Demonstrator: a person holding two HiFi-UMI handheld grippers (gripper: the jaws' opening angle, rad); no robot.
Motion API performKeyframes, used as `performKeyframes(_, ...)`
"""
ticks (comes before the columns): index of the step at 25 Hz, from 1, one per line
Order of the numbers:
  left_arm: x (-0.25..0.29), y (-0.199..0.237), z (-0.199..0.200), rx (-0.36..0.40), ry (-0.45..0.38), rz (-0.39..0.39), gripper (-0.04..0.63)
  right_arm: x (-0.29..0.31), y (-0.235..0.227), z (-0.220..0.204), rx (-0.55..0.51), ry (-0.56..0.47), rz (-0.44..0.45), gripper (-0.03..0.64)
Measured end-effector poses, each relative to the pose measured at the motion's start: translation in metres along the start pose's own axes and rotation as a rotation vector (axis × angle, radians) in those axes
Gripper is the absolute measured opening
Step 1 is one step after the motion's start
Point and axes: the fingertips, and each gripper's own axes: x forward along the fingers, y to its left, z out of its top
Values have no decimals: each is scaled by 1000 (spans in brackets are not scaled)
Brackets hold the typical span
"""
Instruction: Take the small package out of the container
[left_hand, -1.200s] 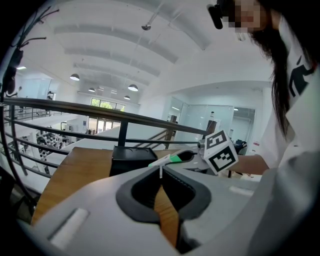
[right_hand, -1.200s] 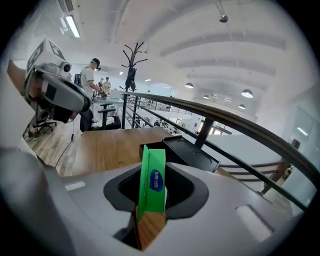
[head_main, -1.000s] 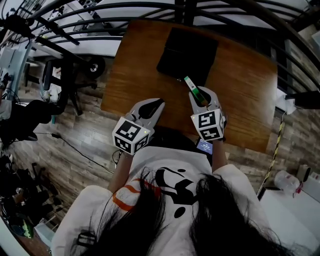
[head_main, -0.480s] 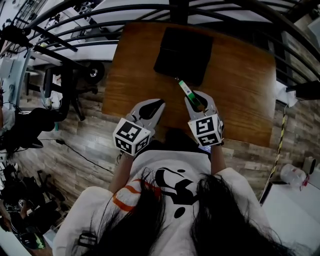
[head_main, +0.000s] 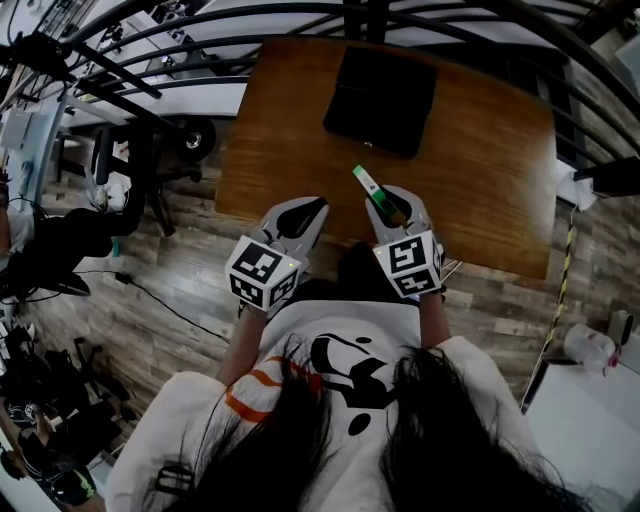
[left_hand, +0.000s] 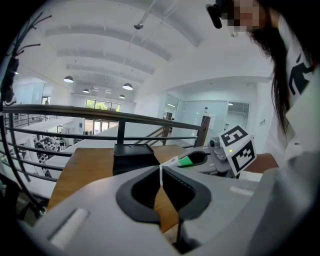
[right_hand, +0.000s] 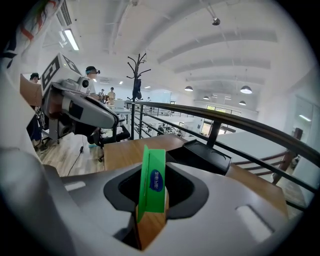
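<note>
My right gripper (head_main: 386, 201) is shut on the small green package (head_main: 369, 187), a flat sachet with a white tip that sticks out ahead of the jaws over the wooden table (head_main: 480, 190). In the right gripper view the green package (right_hand: 153, 181) stands on edge between the pads. The black container (head_main: 380, 88) sits at the table's far side, a short way beyond the package; it also shows as the container (right_hand: 200, 154) and the container (left_hand: 132, 156). My left gripper (head_main: 311, 208) hovers at the table's near edge, shut and holding nothing, left of the right one. Its jaws (left_hand: 161, 184) meet.
A metal railing (head_main: 300, 20) runs along the table's far side, with a drop to a lower floor beyond. An office chair (head_main: 110, 170) and cables stand on the wooden floor at left. The person's body is close behind the table's near edge.
My right gripper has drawn the green package back from the container's front edge toward the table's near side. The left gripper has hardly shifted in the view.
</note>
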Motion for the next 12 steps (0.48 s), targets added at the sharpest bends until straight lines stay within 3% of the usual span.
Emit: performKeyframes(12, -85, -20, -33, 15, -31, -12, 0, -34, 92, 3, -13, 3, -14, 118)
